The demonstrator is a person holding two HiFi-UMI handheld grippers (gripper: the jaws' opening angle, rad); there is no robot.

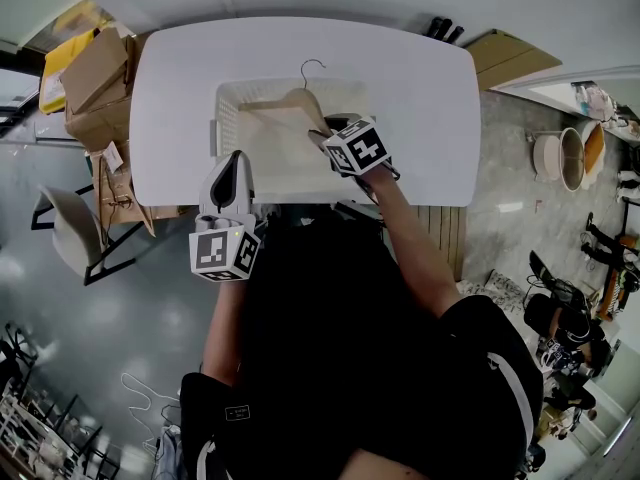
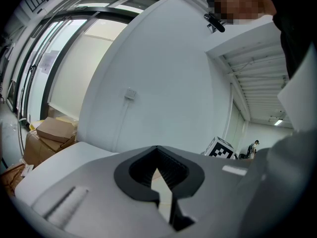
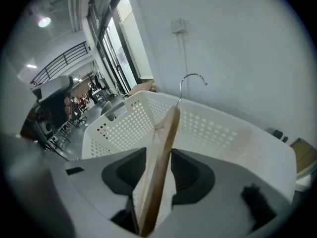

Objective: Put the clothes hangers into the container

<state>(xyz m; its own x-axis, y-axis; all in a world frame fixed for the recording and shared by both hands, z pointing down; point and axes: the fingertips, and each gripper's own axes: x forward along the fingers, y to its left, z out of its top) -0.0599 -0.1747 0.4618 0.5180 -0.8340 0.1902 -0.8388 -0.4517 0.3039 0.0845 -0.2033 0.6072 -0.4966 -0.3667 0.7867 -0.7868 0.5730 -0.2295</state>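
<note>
Hanger point(image 3: 161, 167) in basket point(image 1: 226, 118), between released right claw point(image 3: 157, 190) pads; left claw point(image 2: 164, 195) clenched, empty.

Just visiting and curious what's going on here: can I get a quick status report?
Left gripper shut, empty. Right gripper open, wooden hanger between its jaws. Hanger in white basket, hook above rim. Nothing in the way.
</note>
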